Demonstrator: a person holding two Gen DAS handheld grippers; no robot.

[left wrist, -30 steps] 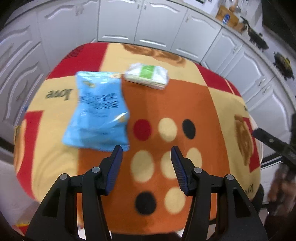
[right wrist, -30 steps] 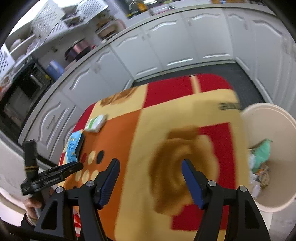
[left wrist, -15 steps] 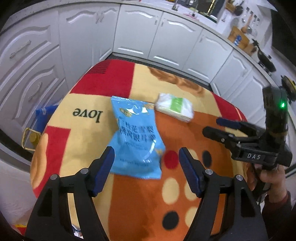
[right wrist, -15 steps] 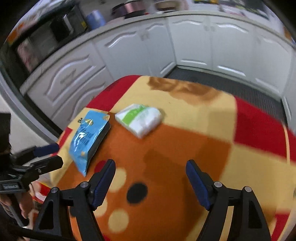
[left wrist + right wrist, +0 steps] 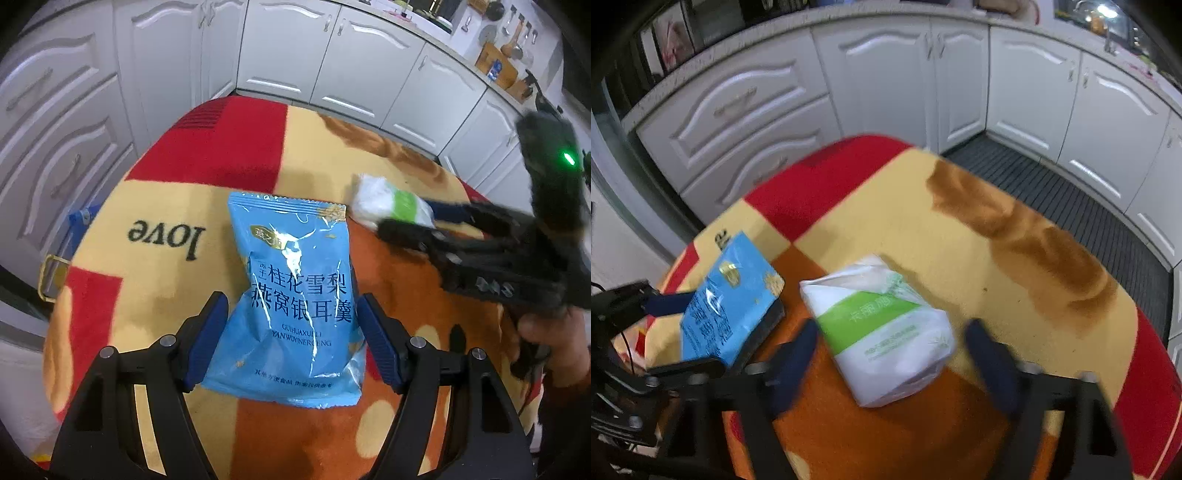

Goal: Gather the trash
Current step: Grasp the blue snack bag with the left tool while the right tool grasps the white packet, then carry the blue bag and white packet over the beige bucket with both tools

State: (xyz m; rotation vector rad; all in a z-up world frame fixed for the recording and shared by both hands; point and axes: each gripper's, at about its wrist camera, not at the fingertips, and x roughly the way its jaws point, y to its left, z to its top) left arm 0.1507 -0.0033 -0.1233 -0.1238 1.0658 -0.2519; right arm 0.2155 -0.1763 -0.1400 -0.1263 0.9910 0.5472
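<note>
Left wrist view: my left gripper (image 5: 291, 332) is spread wide, its pads flanking the lower half of the blue snack bag (image 5: 295, 295), which lies flat on the patterned tablecloth (image 5: 155, 280). I'd lower until the pads straddle the bag's edges, then pinch gently so the foil bunches.

Right wrist view: my right gripper (image 5: 890, 354) is likewise released around the white-and-green tissue pack (image 5: 882, 332), the bag at its 9 o'clock. I'd centre on it before squeezing.
</note>
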